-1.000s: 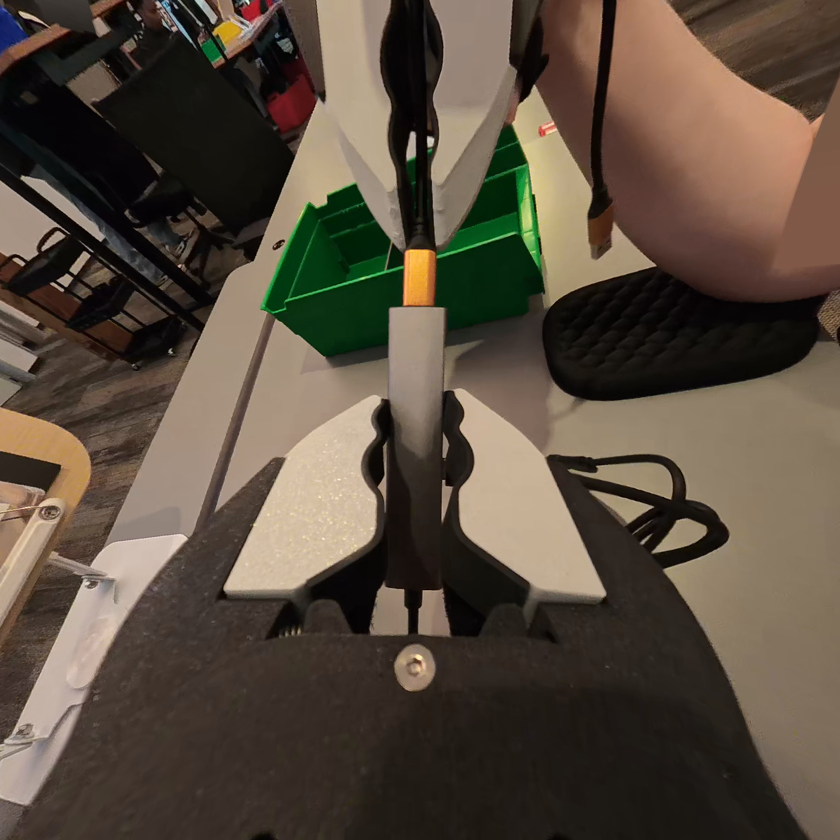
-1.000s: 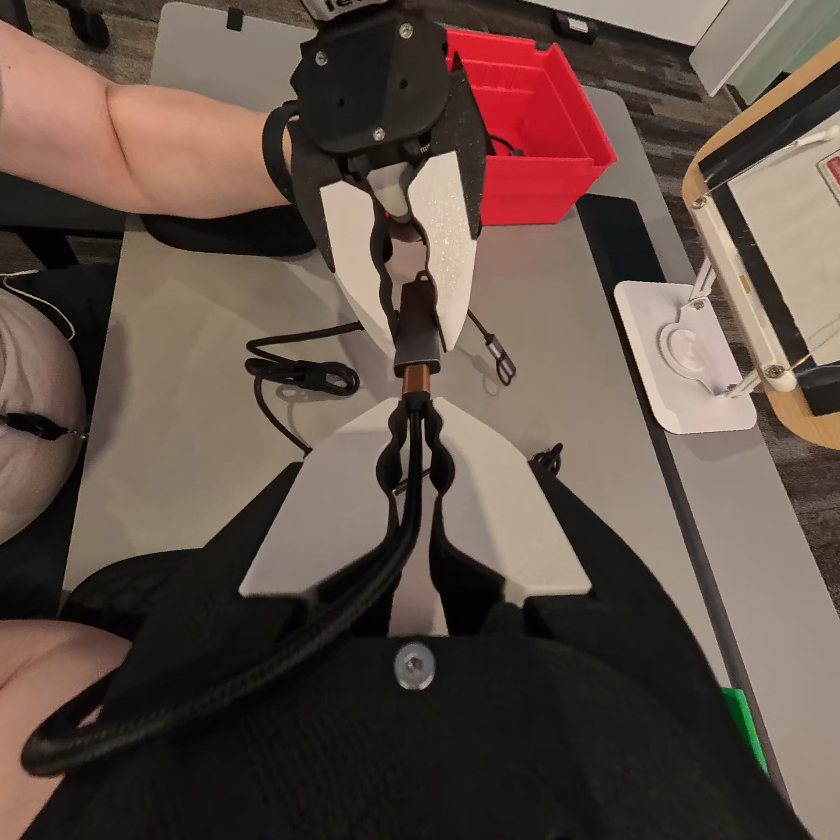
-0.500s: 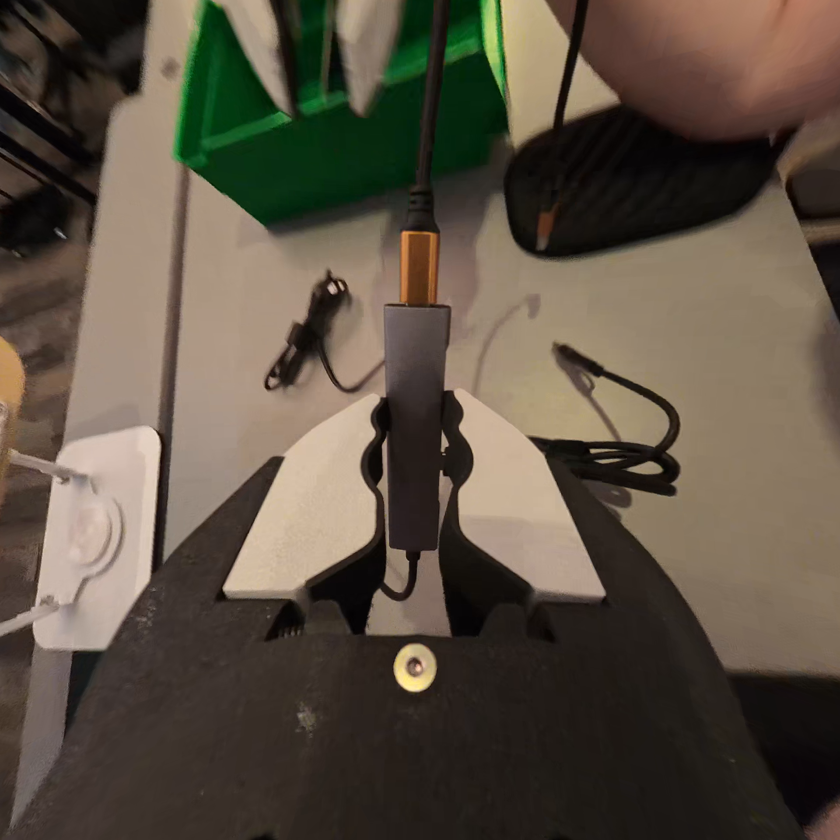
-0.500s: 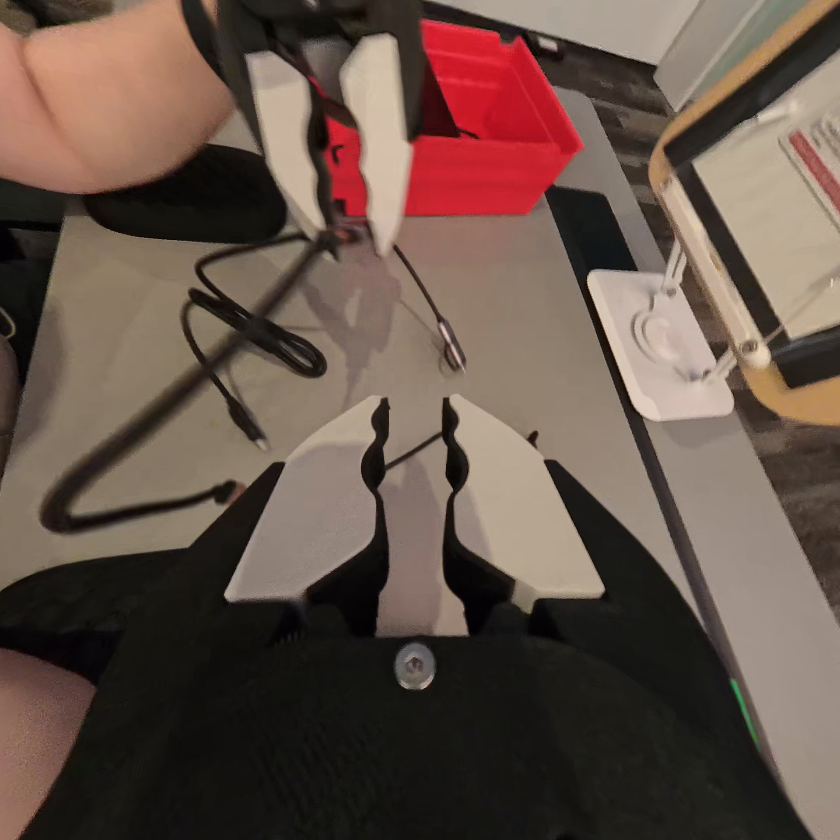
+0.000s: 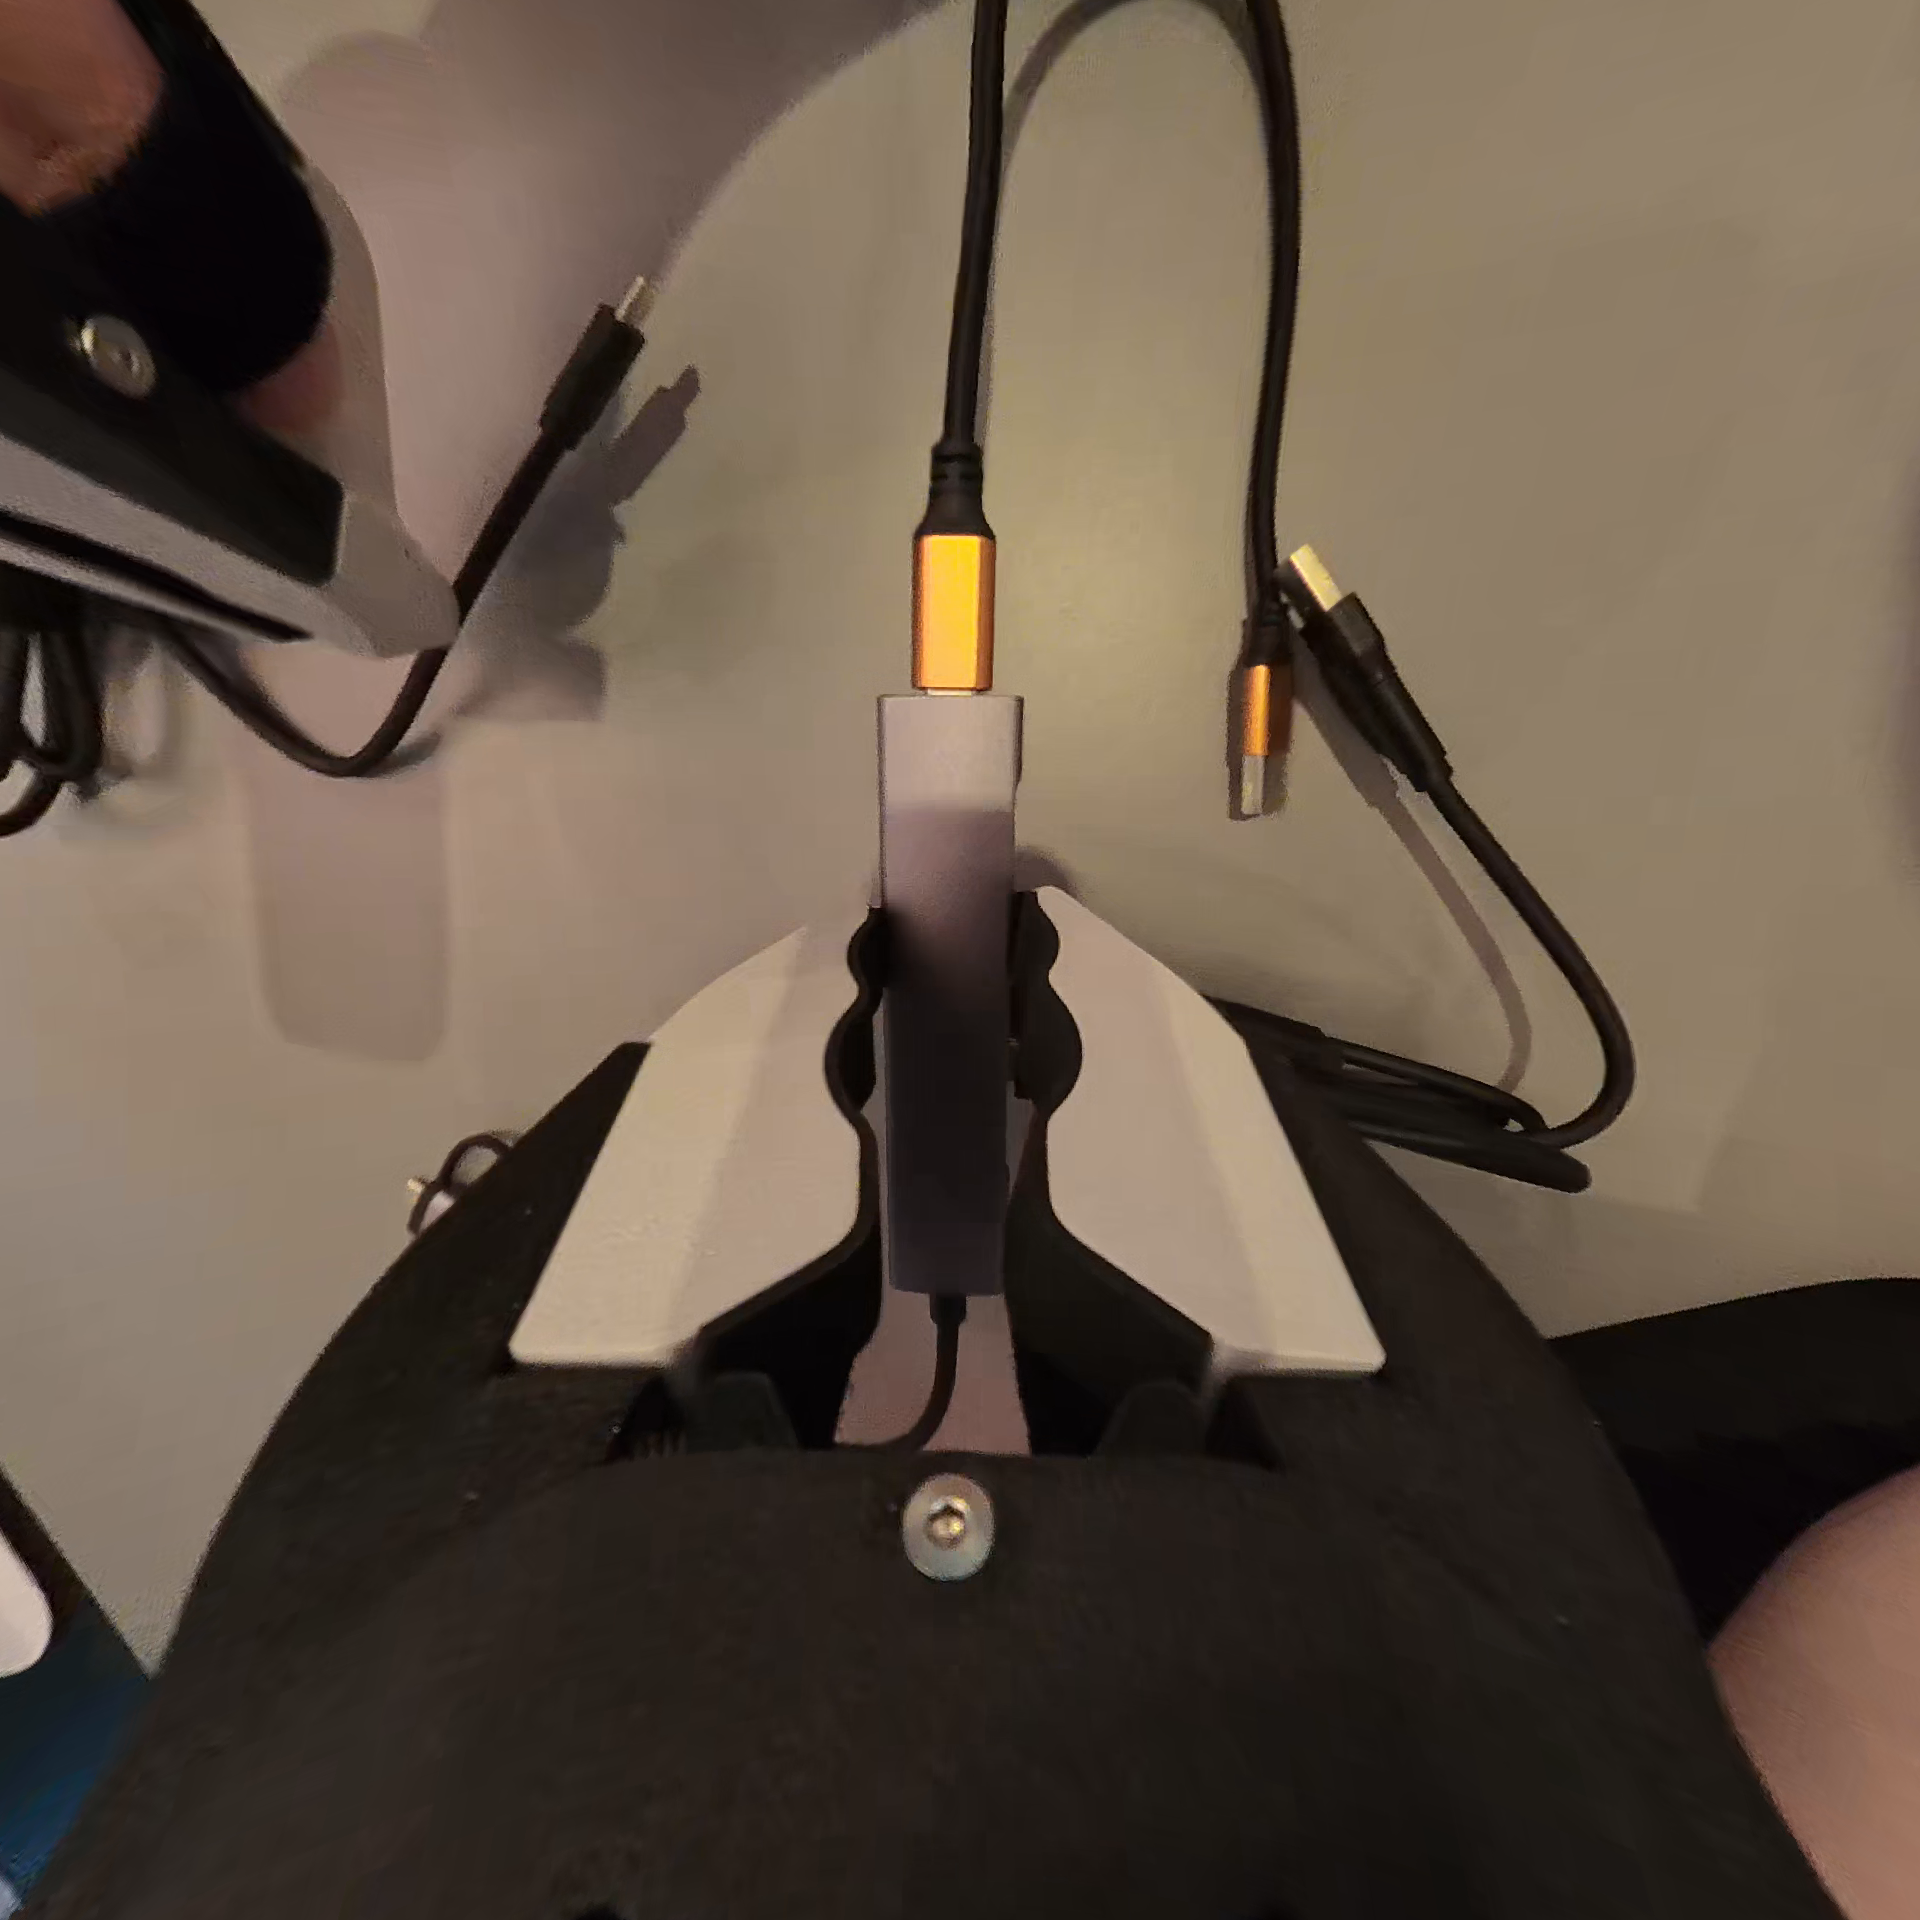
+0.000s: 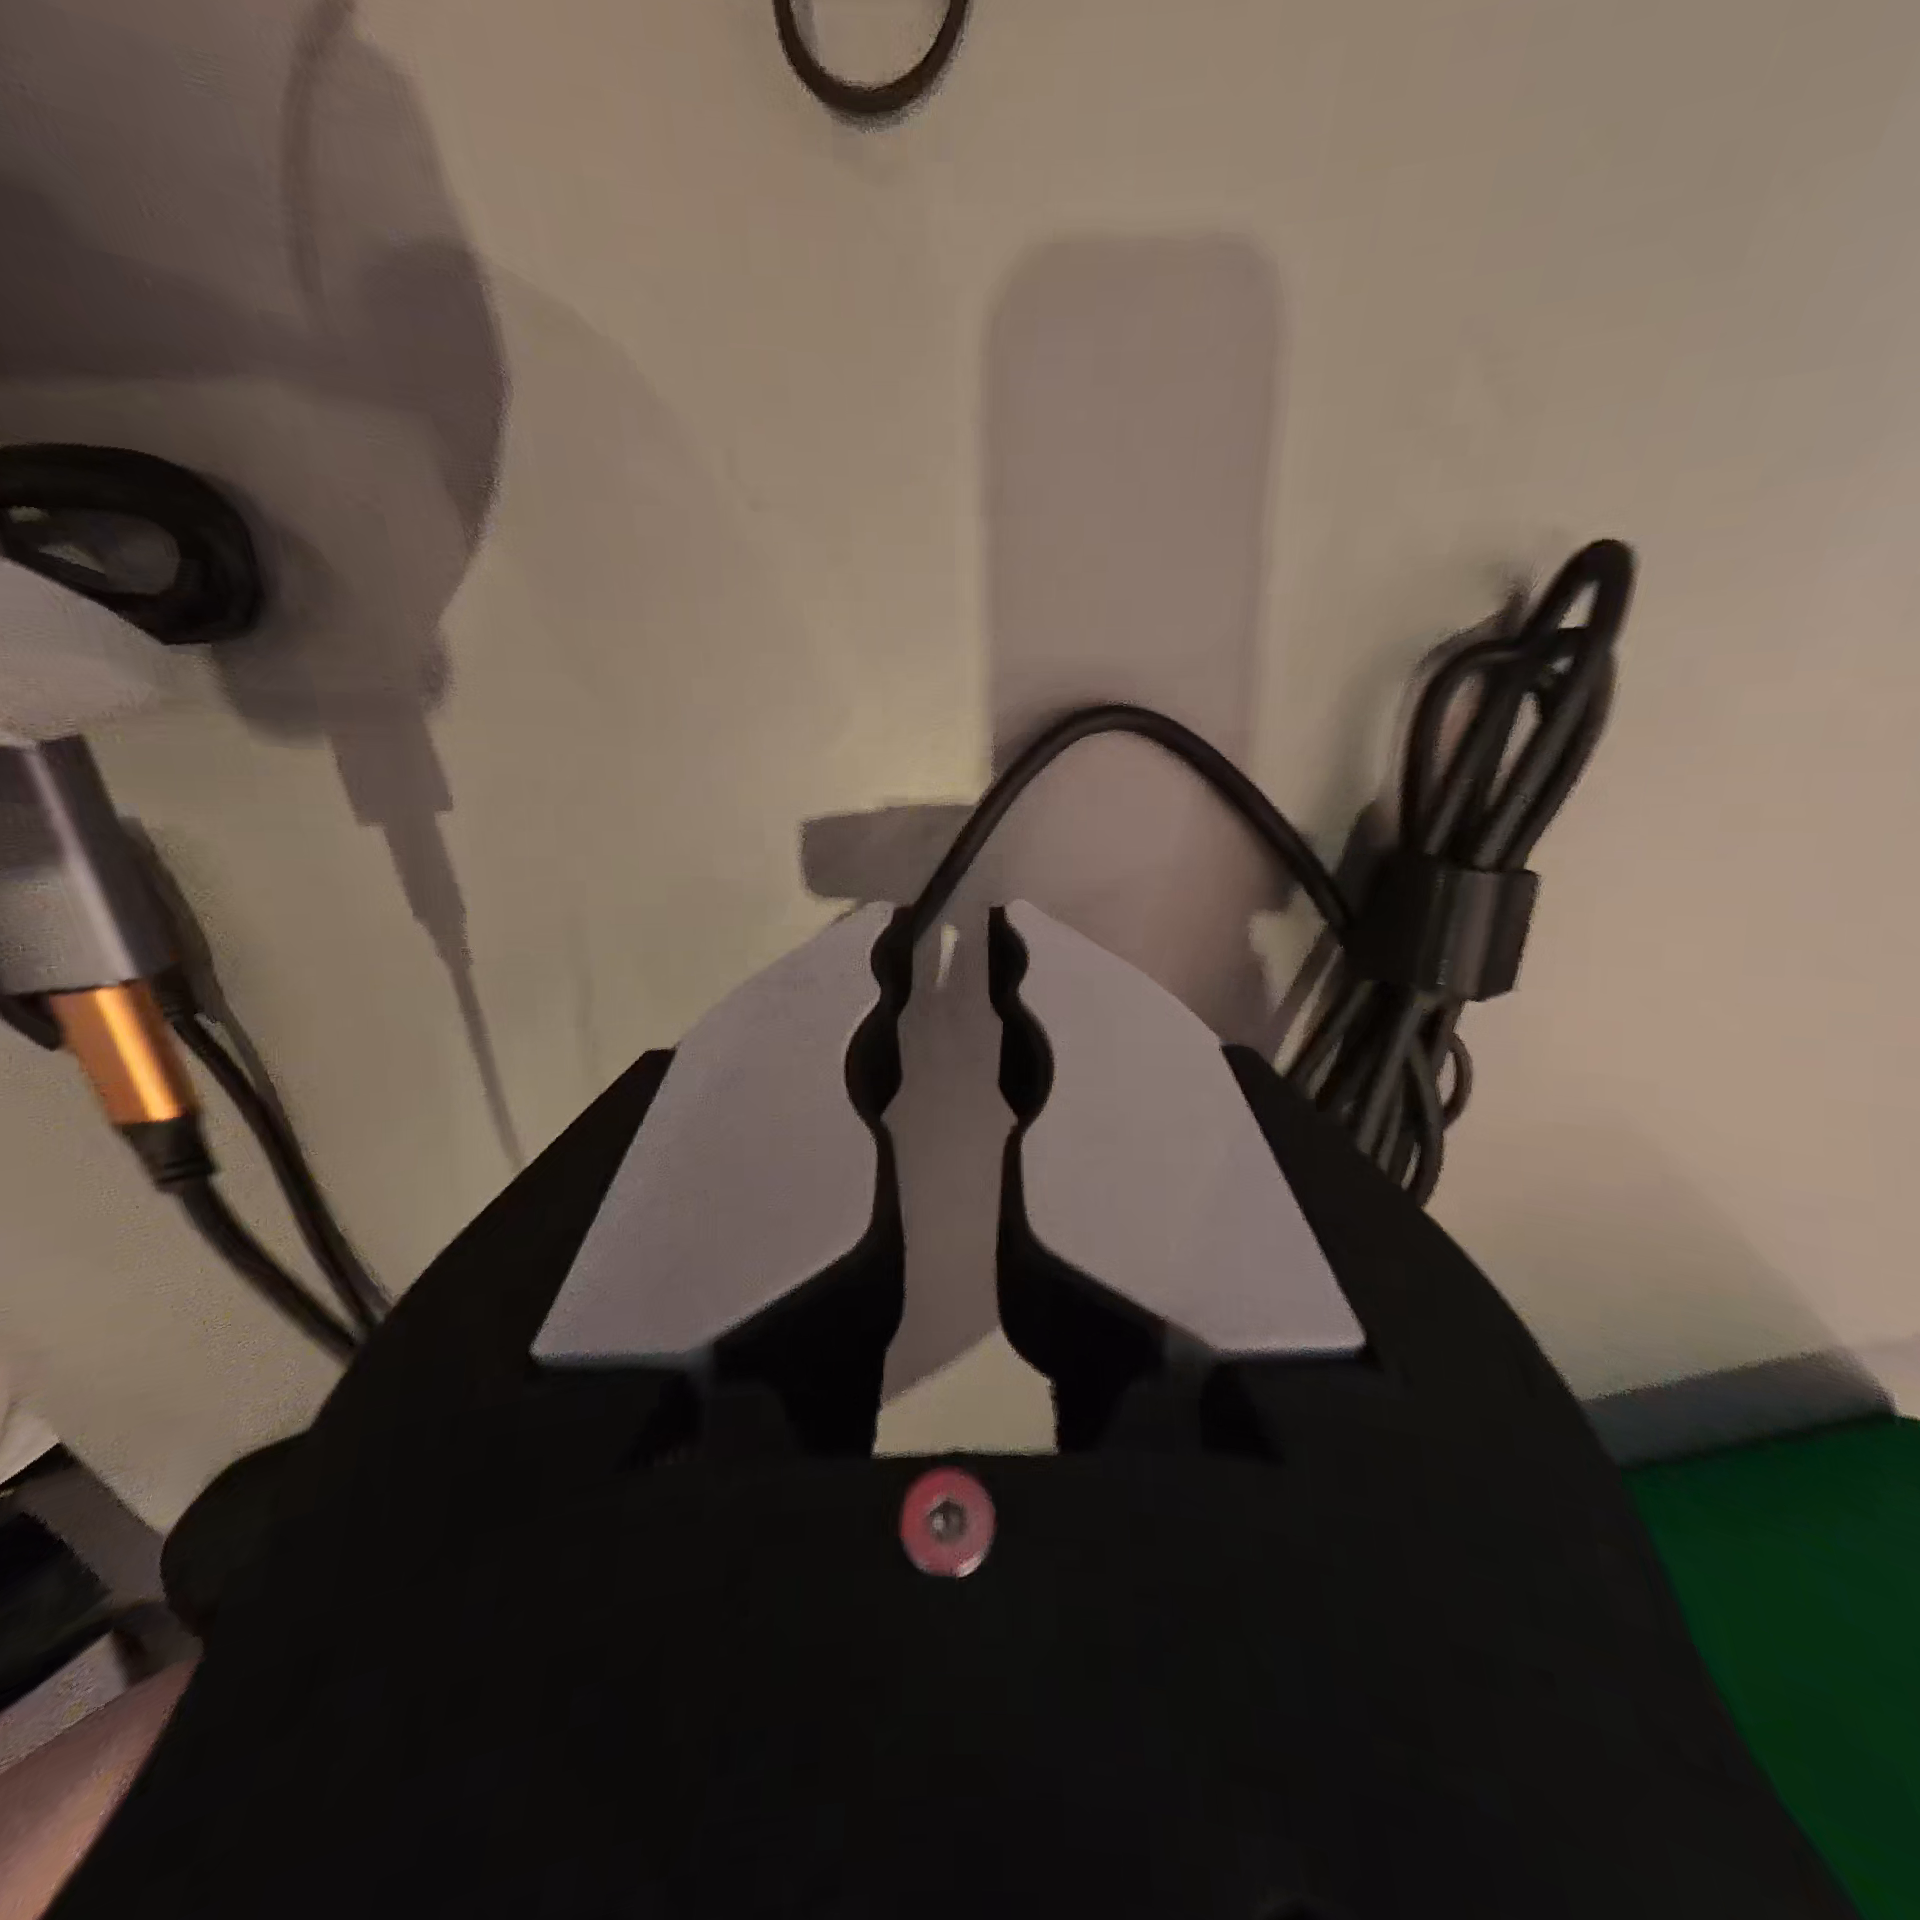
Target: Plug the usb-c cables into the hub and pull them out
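Note:
My left gripper (image 5: 951, 914) is shut on the grey hub (image 5: 948, 831) and holds it low over the table. An orange-sleeved plug (image 5: 954, 613) on a thick black cable sits in the hub's front end. The cable's other orange plug (image 5: 1257, 738) lies to the right. My right gripper (image 6: 951, 920) is open by a narrow gap, low over the table, with a thin black cable (image 6: 1101, 722) running in between its tips. It also shows in the left wrist view (image 5: 416, 623), beside that cable's plug (image 5: 613, 343). The hub (image 6: 62, 883) shows at the right wrist view's left edge.
The thin cable's strapped bundle (image 6: 1455, 935) lies right of my right gripper. Another black cable coil (image 5: 1455, 1122) lies right of my left gripper. A green bin (image 6: 1787, 1558) is at the lower right. A black pad (image 5: 1714, 1382) and a person's arm (image 5: 1829, 1683) are near.
My right gripper let go of the orange-plug cable, which stays in the hub, and moved down to the thin black cable. Both grippers dropped close to the table.

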### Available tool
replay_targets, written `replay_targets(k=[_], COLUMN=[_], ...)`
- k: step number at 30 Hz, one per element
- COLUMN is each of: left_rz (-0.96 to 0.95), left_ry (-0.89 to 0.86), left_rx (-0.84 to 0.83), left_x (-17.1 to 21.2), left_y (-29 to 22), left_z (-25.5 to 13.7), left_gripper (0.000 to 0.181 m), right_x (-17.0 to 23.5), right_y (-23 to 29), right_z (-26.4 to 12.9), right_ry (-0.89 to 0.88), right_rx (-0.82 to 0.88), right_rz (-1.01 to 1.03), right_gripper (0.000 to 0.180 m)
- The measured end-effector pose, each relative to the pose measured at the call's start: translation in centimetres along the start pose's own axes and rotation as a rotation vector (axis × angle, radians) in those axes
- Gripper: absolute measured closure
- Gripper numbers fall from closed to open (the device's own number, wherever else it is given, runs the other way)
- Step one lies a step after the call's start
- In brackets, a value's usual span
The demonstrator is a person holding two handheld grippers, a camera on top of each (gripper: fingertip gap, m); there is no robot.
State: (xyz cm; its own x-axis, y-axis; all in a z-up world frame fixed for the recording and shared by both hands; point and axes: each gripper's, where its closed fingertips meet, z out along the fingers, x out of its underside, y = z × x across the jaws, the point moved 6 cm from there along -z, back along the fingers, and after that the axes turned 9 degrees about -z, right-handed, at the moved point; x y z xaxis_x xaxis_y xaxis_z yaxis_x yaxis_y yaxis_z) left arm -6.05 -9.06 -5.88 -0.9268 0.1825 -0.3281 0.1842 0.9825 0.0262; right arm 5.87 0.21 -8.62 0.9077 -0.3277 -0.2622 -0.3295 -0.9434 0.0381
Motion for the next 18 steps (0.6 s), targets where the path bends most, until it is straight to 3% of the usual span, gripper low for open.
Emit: replay_targets(k=[12,16,18], left_rz=[-0.023,-0.057,-0.062], left_ry=[-0.001,0.003,-0.011], left_rx=[0.087,0.115,0.110], left_x=[-0.3,-0.1,-0.2], left_y=[0.8,1.1,1.2], left_z=[3.7,4.3,4.3], left_gripper=[0.158,0.158,0.158], right_x=[0.0,-0.5,-0.4], right_y=[-0.5,-0.6,-0.6], right_z=[1.4,1.6,2.1], right_ry=[0.004,0.004,0.049], right_rx=[-0.074,-0.025,0.011], right_rz=[0.112,0.159,0.140], right_gripper=[0.179,0.161,0.160])
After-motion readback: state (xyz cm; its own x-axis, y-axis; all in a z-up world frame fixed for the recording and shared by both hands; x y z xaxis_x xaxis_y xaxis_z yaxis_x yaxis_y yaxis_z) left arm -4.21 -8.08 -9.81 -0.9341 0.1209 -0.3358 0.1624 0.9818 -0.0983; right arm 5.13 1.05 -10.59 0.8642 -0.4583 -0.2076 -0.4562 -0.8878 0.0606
